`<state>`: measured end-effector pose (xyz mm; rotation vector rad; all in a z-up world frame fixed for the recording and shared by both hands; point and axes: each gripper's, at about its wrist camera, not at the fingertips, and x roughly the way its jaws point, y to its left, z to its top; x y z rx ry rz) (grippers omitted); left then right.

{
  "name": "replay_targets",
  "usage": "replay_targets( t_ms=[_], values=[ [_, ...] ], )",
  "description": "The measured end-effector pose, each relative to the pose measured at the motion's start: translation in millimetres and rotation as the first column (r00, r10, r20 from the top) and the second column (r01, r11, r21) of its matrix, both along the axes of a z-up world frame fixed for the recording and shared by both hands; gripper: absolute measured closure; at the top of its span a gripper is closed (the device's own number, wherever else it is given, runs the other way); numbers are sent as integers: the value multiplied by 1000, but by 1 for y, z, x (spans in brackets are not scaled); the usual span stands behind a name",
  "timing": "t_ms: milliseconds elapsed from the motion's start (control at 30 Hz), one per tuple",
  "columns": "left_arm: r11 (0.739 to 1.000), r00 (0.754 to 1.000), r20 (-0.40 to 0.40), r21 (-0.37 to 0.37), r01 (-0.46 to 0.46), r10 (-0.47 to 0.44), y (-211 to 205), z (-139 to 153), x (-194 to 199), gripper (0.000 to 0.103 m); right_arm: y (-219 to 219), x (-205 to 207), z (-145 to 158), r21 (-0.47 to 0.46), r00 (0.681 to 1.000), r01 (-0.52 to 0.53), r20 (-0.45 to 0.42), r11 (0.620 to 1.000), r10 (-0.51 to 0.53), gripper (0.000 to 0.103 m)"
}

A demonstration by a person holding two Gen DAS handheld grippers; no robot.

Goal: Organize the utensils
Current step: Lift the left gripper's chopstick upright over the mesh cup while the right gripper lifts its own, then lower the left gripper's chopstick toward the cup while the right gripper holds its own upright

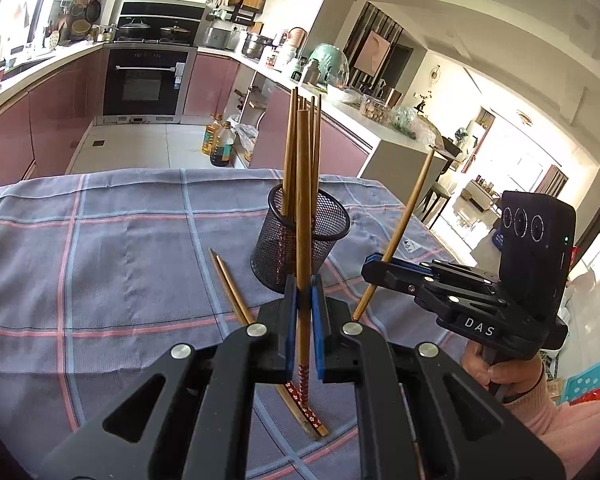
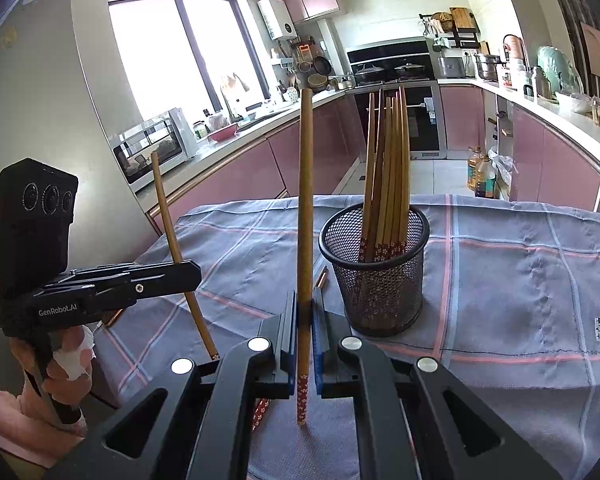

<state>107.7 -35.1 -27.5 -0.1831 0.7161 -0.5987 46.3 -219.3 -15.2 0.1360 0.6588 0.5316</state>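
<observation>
Now, left gripper [image 1: 305, 320]: jaws clamped on upright chopstick [image 1: 303, 216], poised for dropping
right gripper [image 2: 305, 336]: clamped on second chopstick [image 2: 305, 208]
mesh cup [image 2: 374, 268]: collects the set

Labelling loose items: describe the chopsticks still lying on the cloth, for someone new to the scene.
On the plaid tablecloth stands a black mesh cup full of upright chopsticks. Just left of its base in the left wrist view, the loose chopsticks lie flat, running toward the camera. Unlike the rest, they are neither in the cup nor held in fingers.
</observation>
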Motion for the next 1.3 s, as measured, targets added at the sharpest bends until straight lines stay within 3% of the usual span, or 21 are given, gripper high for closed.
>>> replay_targets(
  t_ms=[1300],
  values=[
    [999,997,73,52,2,-6,-28,14,18,96,-10,6,30,-18,996,27,87,999,-25,97]
  ],
)
